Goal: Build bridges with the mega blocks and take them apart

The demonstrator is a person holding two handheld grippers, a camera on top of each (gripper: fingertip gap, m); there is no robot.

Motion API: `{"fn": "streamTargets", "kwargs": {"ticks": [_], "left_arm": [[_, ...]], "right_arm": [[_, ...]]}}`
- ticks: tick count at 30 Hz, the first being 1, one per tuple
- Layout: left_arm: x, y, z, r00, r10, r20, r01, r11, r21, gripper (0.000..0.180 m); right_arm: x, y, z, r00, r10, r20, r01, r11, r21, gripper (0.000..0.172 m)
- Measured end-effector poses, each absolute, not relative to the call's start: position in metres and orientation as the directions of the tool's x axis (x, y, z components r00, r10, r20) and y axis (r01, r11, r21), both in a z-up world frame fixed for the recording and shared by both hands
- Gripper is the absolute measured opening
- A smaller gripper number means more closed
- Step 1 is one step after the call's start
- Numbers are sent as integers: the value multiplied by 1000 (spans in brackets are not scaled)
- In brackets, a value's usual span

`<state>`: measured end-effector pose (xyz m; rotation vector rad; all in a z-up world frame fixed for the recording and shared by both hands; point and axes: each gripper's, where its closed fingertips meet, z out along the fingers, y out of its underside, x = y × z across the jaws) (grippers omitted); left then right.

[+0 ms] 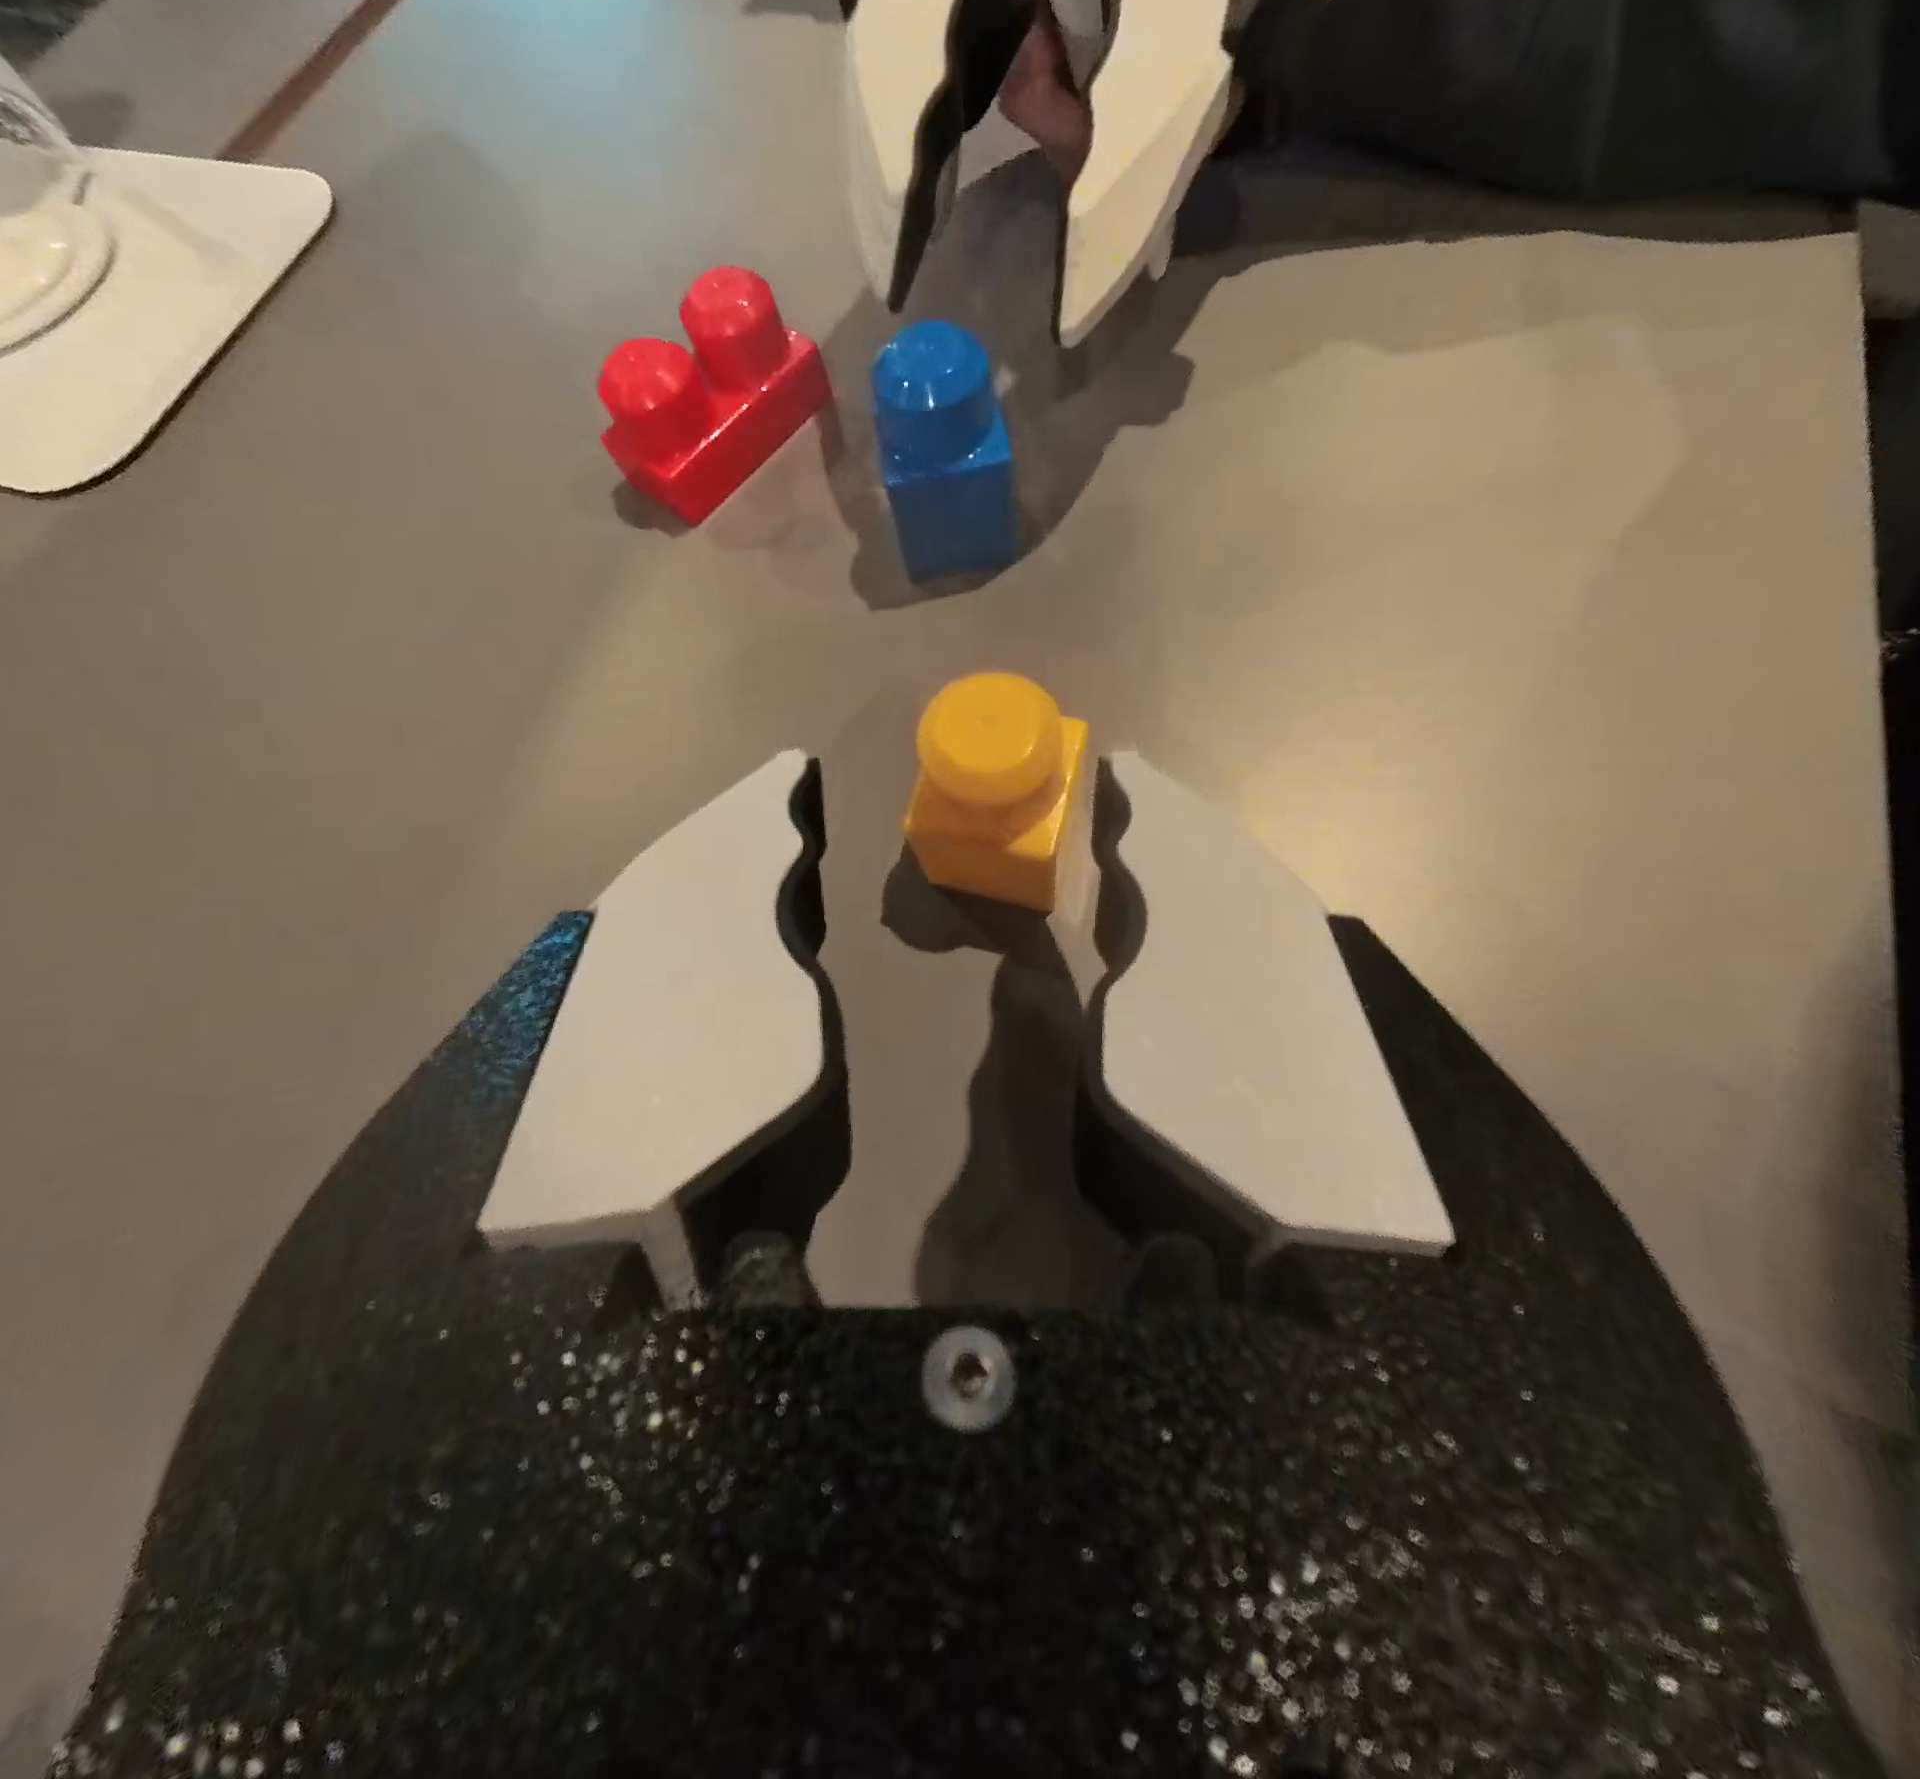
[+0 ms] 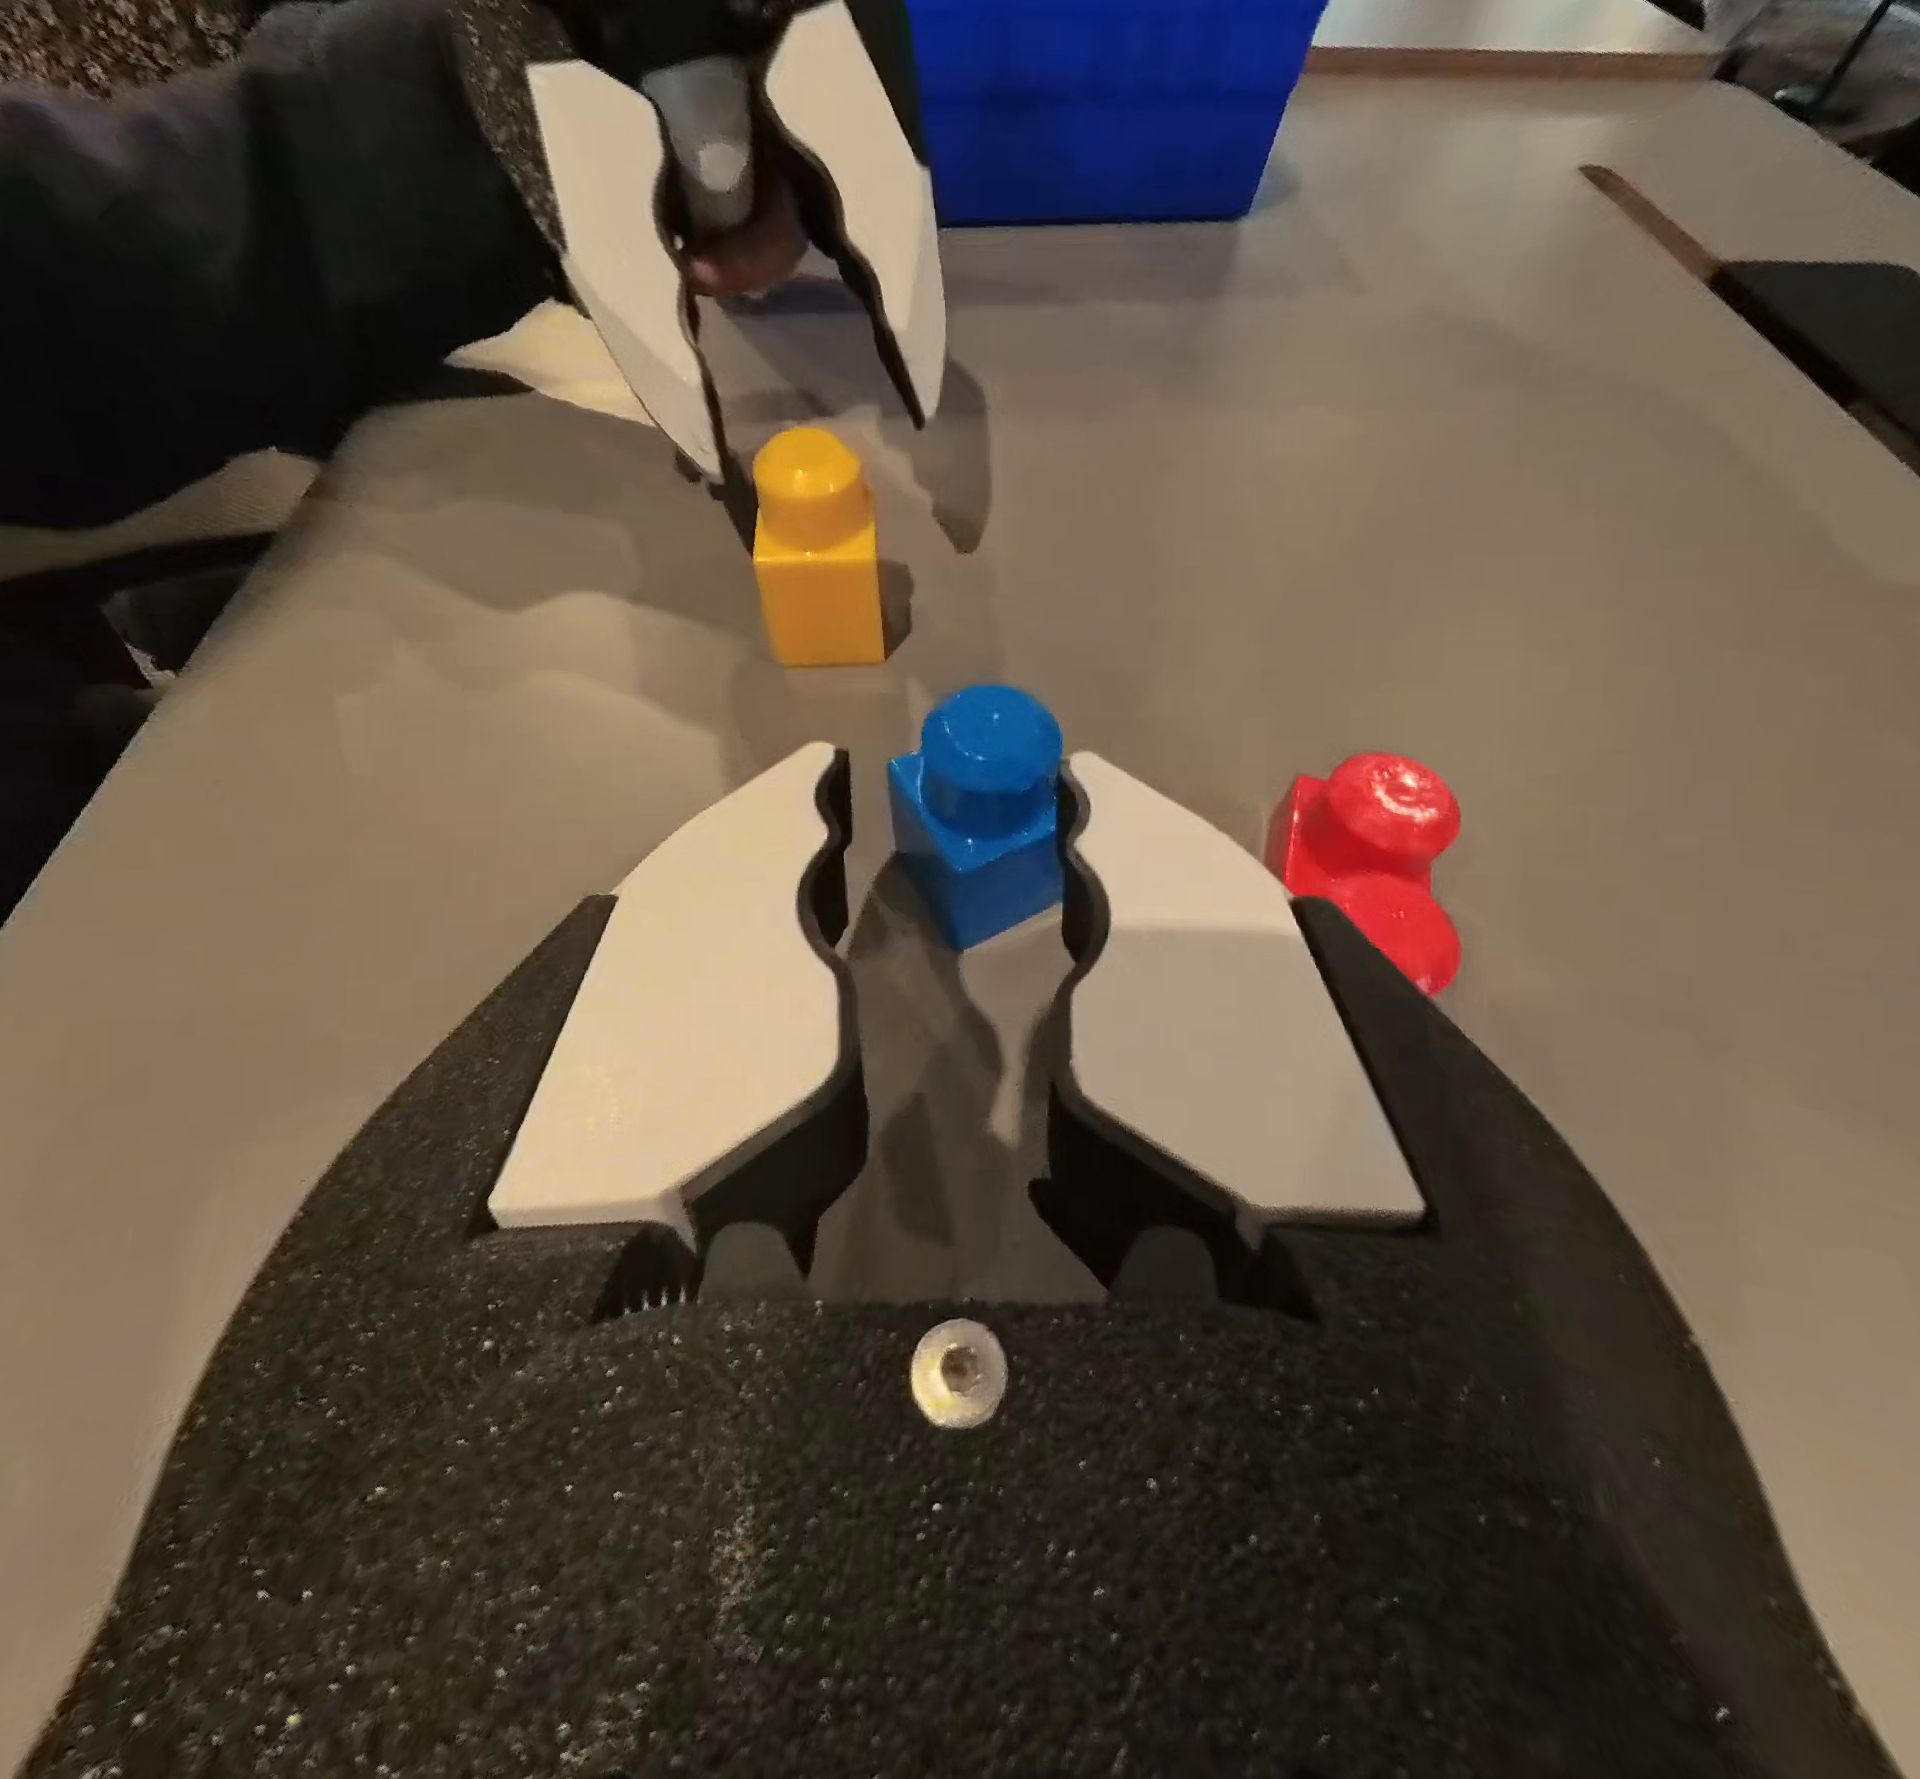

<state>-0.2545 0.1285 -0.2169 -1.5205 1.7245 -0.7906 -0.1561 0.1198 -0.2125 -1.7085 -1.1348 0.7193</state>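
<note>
Grippers [image 1: 961, 794] straddle blocks [image 1: 992, 794]; red block [image 1: 712, 399] perhaps near

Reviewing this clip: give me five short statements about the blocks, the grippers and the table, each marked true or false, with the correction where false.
1. Three blocks stand on the table, none stacked on another. True.
2. The red block has one stud. False: it has two.
3. The yellow block stands between the open fingers of the left gripper, with a gap on its left side. True.
4. The right gripper has lifted the blue block off the table. False: the block stands on the table between the fingers.
5. A green bin stands at the far end of the table. False: the bin is blue.
</note>
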Motion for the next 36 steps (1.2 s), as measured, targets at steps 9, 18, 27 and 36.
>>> {"fn": "streamTargets", "kwargs": {"ticks": [9,18,27,36], "left_arm": [[-249,121,-217,-121,-989,-80,-561,135,-817,42],[-242,121,-227,-118,-991,-64,-600,122,-791,41],[-239,121,-227,-115,-991,-75,-587,129,-799,29],[-221,129,-218,-85,-990,-109,-559,138,-817,29]], "right_arm": [[-161,127,-211,417,908,44,367,-124,-922,35],[-165,131,-218,421,907,21,382,-157,-911,37],[-169,131,-220,434,901,20,400,-172,-900,28],[-175,137,-218,617,787,21,341,-243,-908,28]]}}
